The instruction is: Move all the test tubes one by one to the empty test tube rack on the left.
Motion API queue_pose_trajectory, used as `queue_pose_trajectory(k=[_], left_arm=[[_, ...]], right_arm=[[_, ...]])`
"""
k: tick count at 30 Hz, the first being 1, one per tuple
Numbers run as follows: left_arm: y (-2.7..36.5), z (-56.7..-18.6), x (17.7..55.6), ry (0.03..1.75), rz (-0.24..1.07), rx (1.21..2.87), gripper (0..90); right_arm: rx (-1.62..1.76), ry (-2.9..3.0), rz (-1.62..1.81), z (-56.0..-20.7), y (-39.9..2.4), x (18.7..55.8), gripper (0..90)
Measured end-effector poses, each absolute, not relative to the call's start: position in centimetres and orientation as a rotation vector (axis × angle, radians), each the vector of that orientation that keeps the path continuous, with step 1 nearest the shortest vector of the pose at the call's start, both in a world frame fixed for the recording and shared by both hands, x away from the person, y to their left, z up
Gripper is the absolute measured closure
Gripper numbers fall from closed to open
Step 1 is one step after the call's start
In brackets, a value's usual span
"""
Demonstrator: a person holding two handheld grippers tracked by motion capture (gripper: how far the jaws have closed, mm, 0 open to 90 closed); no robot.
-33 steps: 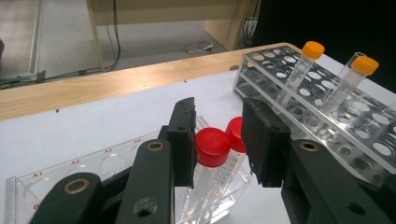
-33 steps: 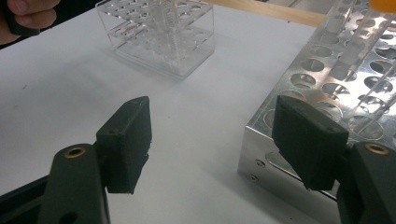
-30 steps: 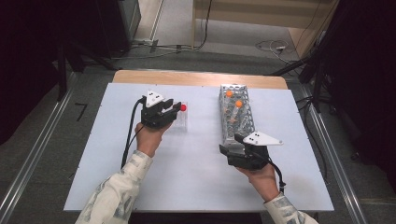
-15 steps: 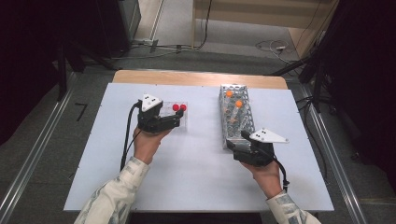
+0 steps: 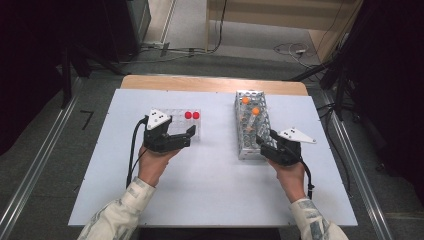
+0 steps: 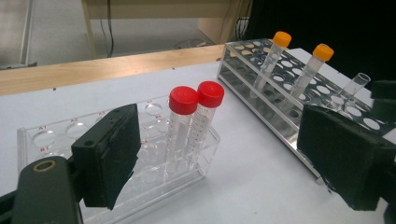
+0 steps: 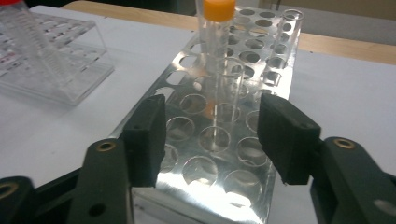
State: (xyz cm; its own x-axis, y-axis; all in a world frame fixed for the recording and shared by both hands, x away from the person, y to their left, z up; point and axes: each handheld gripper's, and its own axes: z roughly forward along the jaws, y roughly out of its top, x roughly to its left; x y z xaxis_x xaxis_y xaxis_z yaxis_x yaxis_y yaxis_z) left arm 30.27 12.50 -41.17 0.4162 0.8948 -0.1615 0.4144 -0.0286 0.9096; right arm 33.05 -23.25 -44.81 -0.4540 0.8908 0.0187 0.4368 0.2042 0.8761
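The desk (image 5: 210, 200) carries two racks toward its far edge; the near half is bare white top, with free room between the two hands and along the near edge.

The left gripper (image 5: 187, 137) lies just near of the clear plastic rack (image 5: 177, 114), its jaws spread wide and gripping nothing; they have just been opening, and in the left gripper view the two red-capped tubes (image 6: 195, 122) stand upright in the rack's right end, beyond and between the pads, untouched; the rack sits left of the desk's middle, well in from the left edge.

The right gripper (image 5: 265, 141) is at the near end of the metal rack (image 5: 245, 150), which runs lengthwise from near the far edge toward the middle, right of centre; its jaws have just been closing but are unclenched, and no pad presses on anything; in the right gripper view an uncapped clear tube (image 7: 224, 105) stands in the metal rack in line with the gap between the pads, beyond them; an orange-capped tube (image 7: 215, 42) stands right behind it, and another open tube (image 7: 287, 37) stands farther back at the right.

Two orange caps (image 5: 251, 106) show at the rack's far end; the strip of desk between the metal rack and the right edge is narrow, and the right hand (image 5: 290, 175) occupies its near part.
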Motion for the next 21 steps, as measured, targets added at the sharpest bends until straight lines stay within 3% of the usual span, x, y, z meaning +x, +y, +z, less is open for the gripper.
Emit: queue_pose_trajectory(k=[10,21], left_arm=[[12.4,-41.3,30.2,1.164,0.565,1.637,14.1],[12.3,-41.3,30.1,1.163,0.553,1.637,14.1]], right_arm=[[1.239,1.948,1.151,-45.5,-22.7,34.6,58.3],[1.233,1.940,1.149,-46.0,-22.2,35.0,67.4]])
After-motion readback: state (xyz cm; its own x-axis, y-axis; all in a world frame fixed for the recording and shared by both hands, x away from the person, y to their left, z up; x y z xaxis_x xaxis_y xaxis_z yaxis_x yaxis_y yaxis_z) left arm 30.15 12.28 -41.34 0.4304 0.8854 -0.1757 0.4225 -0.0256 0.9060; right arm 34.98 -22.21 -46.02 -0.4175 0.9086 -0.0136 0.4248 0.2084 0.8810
